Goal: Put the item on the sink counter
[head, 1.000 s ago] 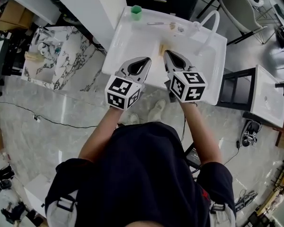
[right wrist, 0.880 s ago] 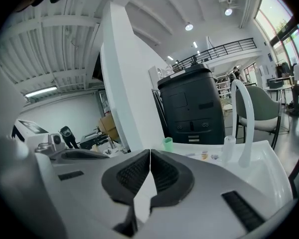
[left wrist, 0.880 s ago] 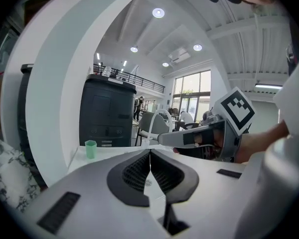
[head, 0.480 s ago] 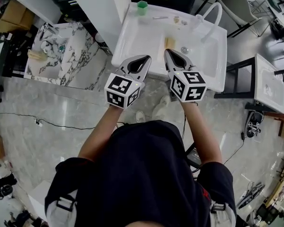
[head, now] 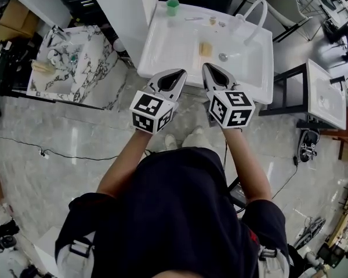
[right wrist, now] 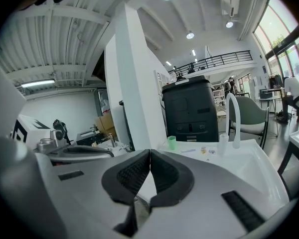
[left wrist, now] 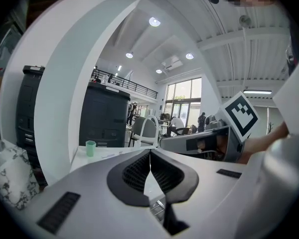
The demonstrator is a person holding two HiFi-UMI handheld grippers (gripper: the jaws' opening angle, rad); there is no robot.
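So, both hand-held grippers were held side by side near the front edge of the white ceramic sink (head: pixel 156 51), above the grey marble floor (head: pixel 93 138). The left gripper (head: pixel 181 72) was seen fully closed, pads pressed together with nothing caught between them. Same story for the right gripper (head: pixel 205 67): jaws shut tight and empty. The small tan rectangular block (head: pixel 205 48) was found lying down in the basin, just left of the round metal drain (head: pixel 223 57), apart from both grippers. A translucent green plastic cup (head: pixel 172 5) was parked on the back ledge's left corner, and a curved white faucet (head: pixel 254 16) was mounted at the right.
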